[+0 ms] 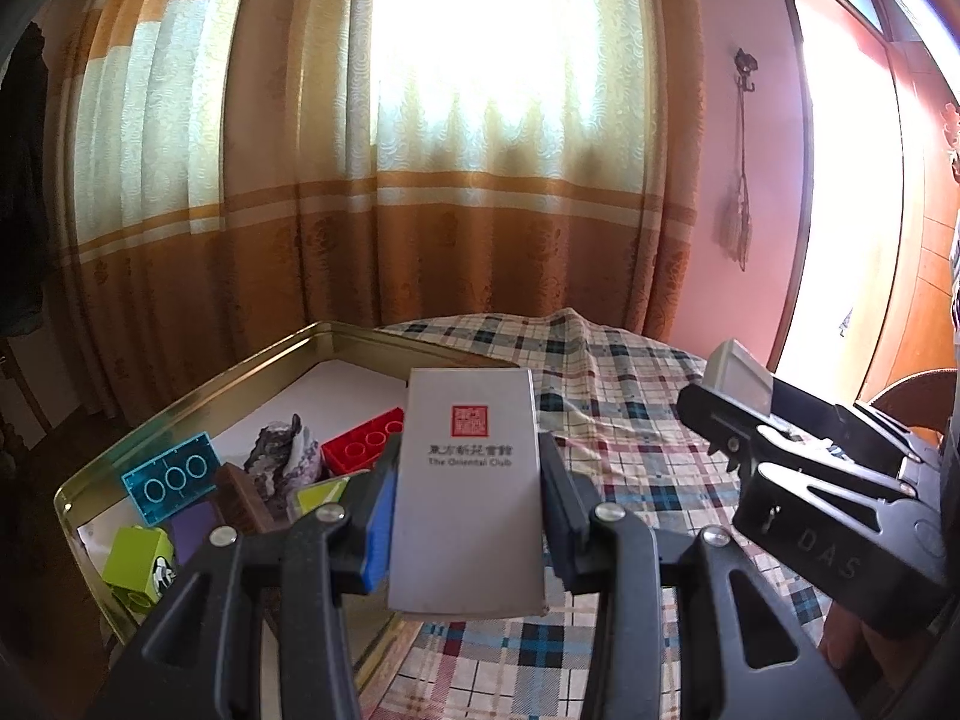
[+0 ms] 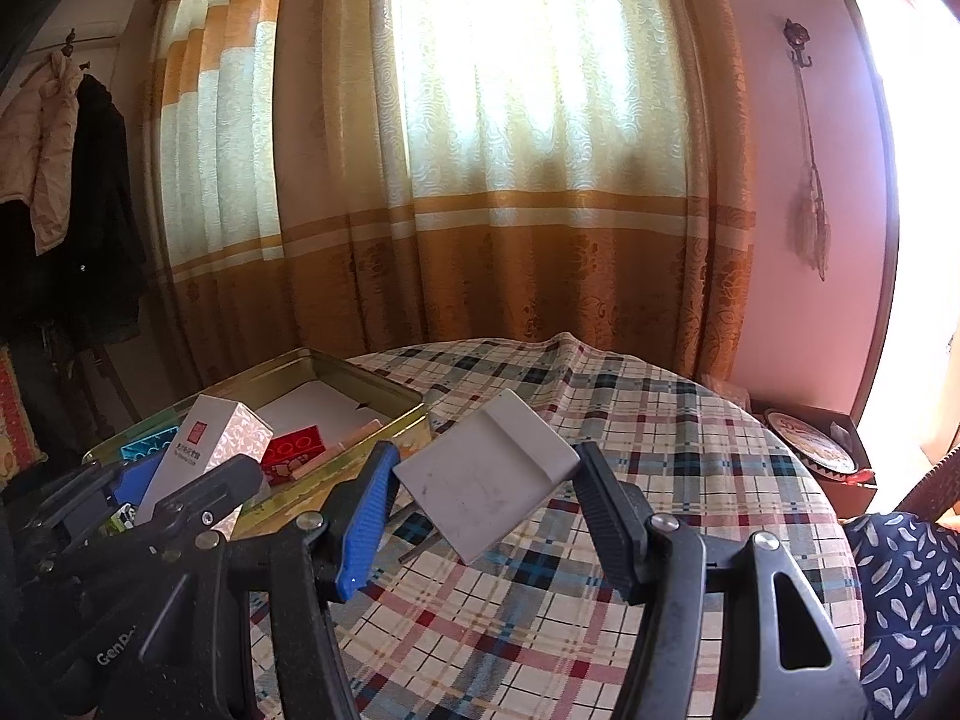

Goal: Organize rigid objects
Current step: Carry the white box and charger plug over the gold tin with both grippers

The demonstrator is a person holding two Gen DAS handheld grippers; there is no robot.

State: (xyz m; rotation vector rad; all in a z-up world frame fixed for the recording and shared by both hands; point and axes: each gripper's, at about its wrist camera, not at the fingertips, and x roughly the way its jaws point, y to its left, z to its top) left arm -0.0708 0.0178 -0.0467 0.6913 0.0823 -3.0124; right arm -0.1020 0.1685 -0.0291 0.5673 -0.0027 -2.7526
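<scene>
Left gripper (image 1: 465,501) is clamped on an upright white carton (image 1: 468,492), held above the table beside the gold tin tray (image 1: 198,384); right gripper (image 2: 480,498) pinches a flat white plastic piece (image 2: 489,468) by two corners, tilted, over the plaid cloth (image 2: 660,450). Risk: the corner-only hold could let the plastic piece pivot or slip. The tray already holds a red brick (image 1: 363,447), teal brick (image 1: 169,477) and stone (image 1: 282,459), so a carton lowered blind may land on them and topple.
</scene>
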